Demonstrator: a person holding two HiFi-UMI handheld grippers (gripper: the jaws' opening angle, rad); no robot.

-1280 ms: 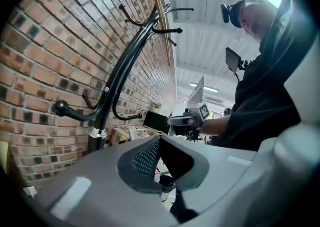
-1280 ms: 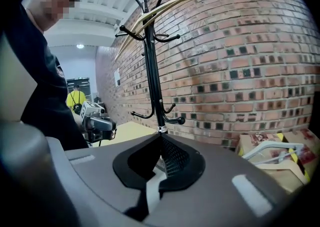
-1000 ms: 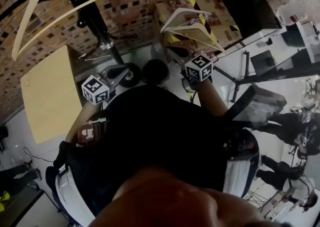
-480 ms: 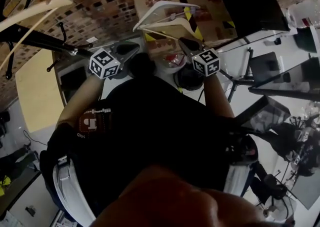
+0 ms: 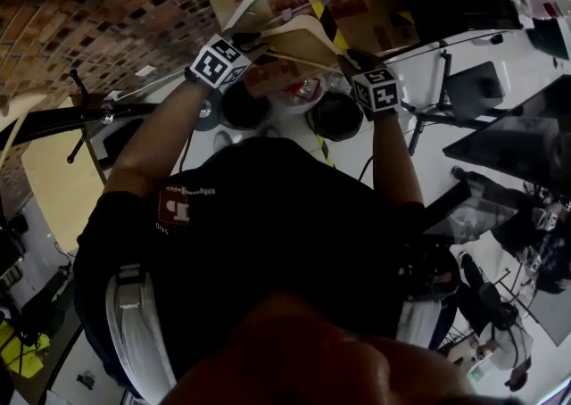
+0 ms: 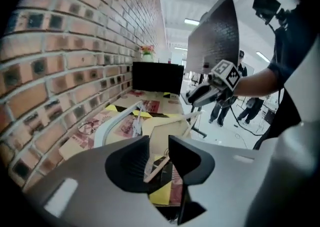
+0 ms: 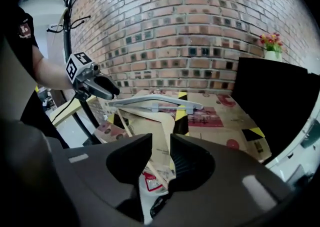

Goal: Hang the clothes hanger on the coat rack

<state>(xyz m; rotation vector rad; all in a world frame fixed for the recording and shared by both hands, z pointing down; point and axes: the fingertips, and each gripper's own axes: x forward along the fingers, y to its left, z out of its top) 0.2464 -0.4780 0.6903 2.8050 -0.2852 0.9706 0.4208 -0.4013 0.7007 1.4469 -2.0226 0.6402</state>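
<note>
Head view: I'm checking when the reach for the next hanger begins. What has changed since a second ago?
The left gripper and the right gripper went from beside the person's body forward to the hangers on the cardboard boxes. Their fingers are opening, each pair with the wooden hanger between them, not gripped. The coat rack slid to the view's left. The white hanger lies on the boxes as before.

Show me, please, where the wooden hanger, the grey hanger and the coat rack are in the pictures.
wooden hanger (image 7: 163,123), right gripper view, on its sloping arm.
grey hanger (image 7: 155,100), right gripper view, on the middle of its body.
coat rack (image 7: 67,28), right gripper view, on the upright pole.
</note>
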